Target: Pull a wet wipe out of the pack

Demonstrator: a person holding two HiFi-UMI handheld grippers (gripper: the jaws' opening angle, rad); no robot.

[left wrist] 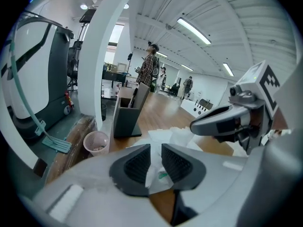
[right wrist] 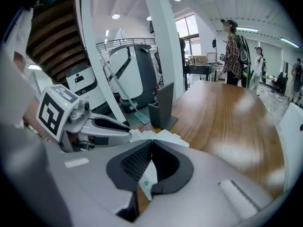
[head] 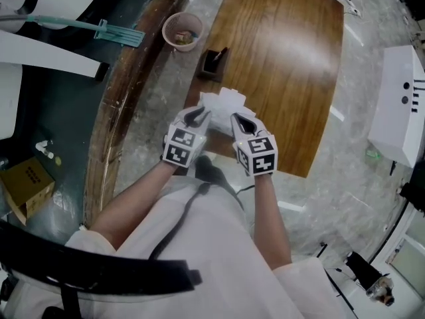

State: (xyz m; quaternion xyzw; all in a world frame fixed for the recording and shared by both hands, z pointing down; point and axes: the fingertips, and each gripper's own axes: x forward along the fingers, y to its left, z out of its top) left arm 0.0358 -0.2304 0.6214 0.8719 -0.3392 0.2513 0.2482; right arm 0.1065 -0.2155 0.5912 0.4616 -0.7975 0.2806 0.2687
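Right gripper [right wrist: 150,145] clamped on pack [head: 222,102] edge, left gripper [left wrist: 156,151] parted

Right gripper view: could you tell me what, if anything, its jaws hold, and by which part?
The right gripper pinches a thin white sheet near its edge; wipe or pack flap is unclear.

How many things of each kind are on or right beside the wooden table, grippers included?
Grippers: 2 (left gripper, right gripper)
Wet-wipe pack: 1
Dark holder: 1
Pink basket: 1
Total: 5
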